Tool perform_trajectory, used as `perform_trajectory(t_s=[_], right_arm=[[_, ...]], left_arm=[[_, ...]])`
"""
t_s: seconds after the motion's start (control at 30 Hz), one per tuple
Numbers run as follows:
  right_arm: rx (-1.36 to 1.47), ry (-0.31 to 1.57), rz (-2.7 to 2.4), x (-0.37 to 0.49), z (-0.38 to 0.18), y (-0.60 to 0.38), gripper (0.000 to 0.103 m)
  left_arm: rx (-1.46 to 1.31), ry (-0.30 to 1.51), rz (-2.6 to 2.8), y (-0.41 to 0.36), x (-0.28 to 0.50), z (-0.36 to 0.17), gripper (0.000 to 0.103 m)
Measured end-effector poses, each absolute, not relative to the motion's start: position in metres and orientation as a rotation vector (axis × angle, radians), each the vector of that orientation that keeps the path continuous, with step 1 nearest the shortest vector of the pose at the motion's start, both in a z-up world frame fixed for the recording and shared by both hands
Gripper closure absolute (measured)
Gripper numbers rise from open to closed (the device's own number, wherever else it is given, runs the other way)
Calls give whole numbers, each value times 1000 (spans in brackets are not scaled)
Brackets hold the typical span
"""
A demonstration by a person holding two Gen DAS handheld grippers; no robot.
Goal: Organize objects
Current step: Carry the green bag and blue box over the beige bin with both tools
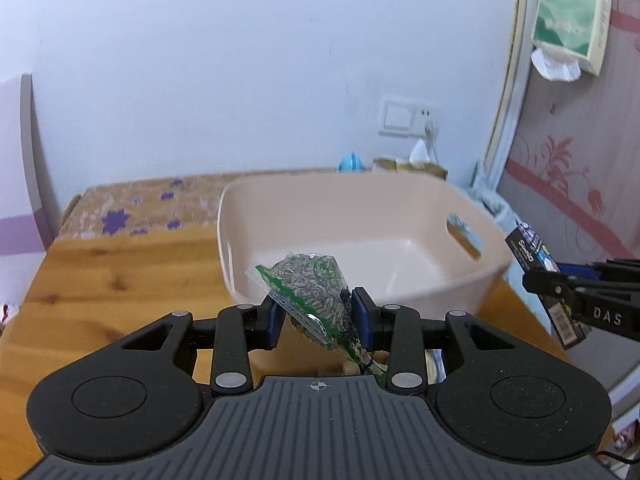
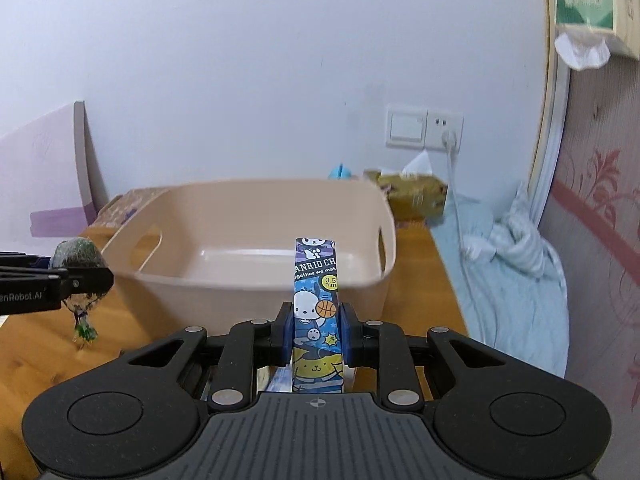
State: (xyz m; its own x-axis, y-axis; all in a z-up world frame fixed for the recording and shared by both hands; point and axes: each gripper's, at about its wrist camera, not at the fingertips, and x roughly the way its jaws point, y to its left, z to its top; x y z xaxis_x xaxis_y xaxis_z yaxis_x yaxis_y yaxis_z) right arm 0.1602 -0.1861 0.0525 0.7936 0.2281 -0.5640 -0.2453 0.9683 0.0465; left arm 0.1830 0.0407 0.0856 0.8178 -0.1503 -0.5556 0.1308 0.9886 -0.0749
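Hovering before the empty basin (image 2: 256,240) at frame centre, left tongs (image 1: 316,316) clench a seed packet (image 1: 316,284) and right tongs (image 2: 316,332) clench a pen box (image 2: 318,300), apparently ready for dropping inside.

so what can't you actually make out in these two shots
- Lower end of the sunflower seed packet: left wrist view, hidden behind the left gripper body.
- Bottom of the Sanrio pen box: right wrist view, hidden by the right gripper; its top lettering is cut off by the box edges.
- Near part of the beige basket floor: both views, blocked by its front wall and the held items.
- Blue object behind the basket: mostly hidden by the rim, blurred.
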Motion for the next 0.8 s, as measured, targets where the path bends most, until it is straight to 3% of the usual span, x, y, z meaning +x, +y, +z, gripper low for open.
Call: perform_trajectory(t_s=[0.33,0.8], right_arm=[[-39,557,266,200,75,-173,82],[-56,621,248,278,63,-160,82]], left_arm=[[-37,611,-151,28,247,86,66],[17,792,-99,6,328,39,66]])
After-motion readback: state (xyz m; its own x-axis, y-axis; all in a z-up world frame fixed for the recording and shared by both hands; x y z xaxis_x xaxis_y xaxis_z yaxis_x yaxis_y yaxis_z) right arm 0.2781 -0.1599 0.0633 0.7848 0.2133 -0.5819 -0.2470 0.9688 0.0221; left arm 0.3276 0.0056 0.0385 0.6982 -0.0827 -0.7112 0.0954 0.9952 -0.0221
